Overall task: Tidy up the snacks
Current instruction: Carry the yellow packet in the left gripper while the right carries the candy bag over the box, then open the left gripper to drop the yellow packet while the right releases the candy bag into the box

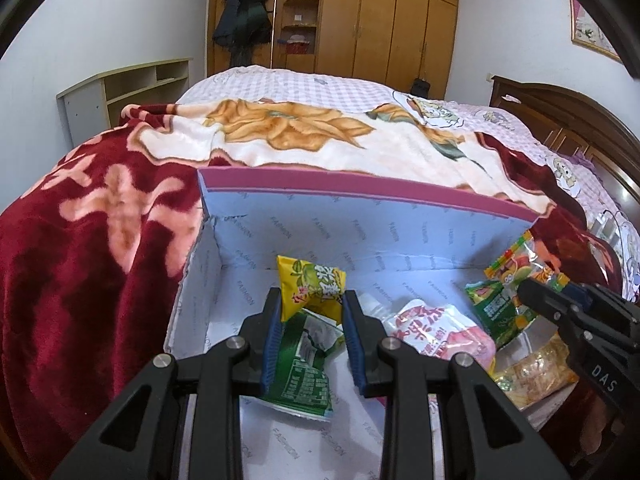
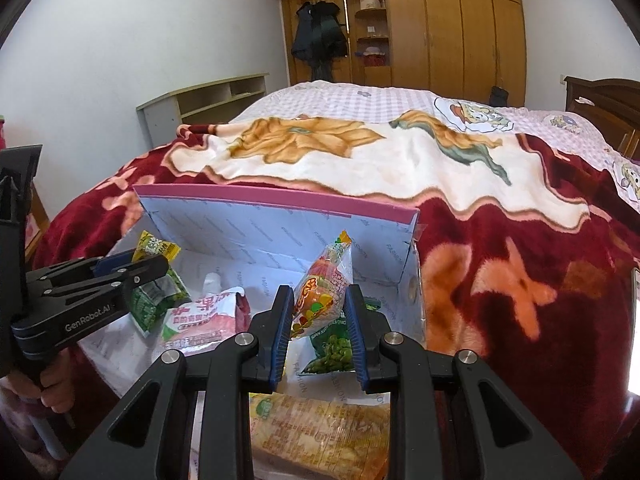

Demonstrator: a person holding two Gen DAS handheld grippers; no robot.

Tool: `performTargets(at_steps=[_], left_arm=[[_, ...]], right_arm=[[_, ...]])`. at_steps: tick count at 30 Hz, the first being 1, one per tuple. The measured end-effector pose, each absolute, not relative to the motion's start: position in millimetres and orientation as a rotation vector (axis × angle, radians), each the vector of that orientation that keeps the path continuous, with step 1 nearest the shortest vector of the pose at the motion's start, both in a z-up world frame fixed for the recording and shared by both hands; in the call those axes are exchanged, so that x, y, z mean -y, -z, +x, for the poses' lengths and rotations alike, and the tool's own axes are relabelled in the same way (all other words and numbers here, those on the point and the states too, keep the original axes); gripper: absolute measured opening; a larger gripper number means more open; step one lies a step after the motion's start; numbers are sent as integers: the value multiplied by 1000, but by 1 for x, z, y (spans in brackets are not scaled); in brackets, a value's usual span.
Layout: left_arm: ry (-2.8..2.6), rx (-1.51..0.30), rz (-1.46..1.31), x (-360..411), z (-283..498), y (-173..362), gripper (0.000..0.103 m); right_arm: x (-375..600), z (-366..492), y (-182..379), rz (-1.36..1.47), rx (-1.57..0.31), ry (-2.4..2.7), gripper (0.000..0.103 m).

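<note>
Snacks: several packets are seen inside an open box [image 1: 360, 216] set on a bed [image 1: 304, 80], against a red flowered blanket [image 1: 92, 240].
Yellow packet [image 1: 310, 288]: clamped between the blue pads of the left claw [image 1: 310, 300] and held above the box floor, near the box's left wall.
Orange packet [image 2: 320, 296]: clamped in the right claw [image 2: 318, 300], held upright over the box's right end, close to the back wall.
Green packet [image 1: 304, 376]: lies on the box floor just under the left claw.
Pink pouch [image 1: 432, 328]: lies on the box floor between the two claws, its white cap pointing toward the back wall.
Pea packet [image 2: 332, 352]: green, lies under the right claw.
Cracker pack [image 2: 320, 436]: lies at the box's near edge, below the right claw.
Hand [image 2: 56, 392]: gripped round the left claw's handle.
Wardrobe [image 1: 400, 20]: stands behind the bed.
</note>
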State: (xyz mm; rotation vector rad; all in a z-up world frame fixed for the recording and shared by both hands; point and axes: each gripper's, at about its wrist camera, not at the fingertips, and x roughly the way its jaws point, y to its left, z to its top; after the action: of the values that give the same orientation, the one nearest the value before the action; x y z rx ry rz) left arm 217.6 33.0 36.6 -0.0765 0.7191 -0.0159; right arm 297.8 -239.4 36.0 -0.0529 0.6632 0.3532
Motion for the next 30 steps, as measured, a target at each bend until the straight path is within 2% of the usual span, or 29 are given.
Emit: performTargets(at_steps=[9, 11, 15, 18, 26, 30], left_arm=[[-11, -734, -77, -36, 221, -29, 31], [-19, -731, -77, -36, 220, -28, 39], [-37, -739, -74, -37, 221, -26, 44], [-39, -742, -62, -35, 220, -26, 52], [-21, -744, -55, -31, 216, -27, 53], [-15, -740, -55, -30, 212, -30, 53]], right_arm=[[241, 306, -27, -45, -691, -335, 28], [242, 306, -26, -35, -690, -331, 28], [245, 309, -25, -20, -700, -318, 35], [248, 310, -22, -2, -707, -317, 40], [250, 307, -25, 1, -691, -312, 49], [249, 304, -29, 0, -682, -318, 50]])
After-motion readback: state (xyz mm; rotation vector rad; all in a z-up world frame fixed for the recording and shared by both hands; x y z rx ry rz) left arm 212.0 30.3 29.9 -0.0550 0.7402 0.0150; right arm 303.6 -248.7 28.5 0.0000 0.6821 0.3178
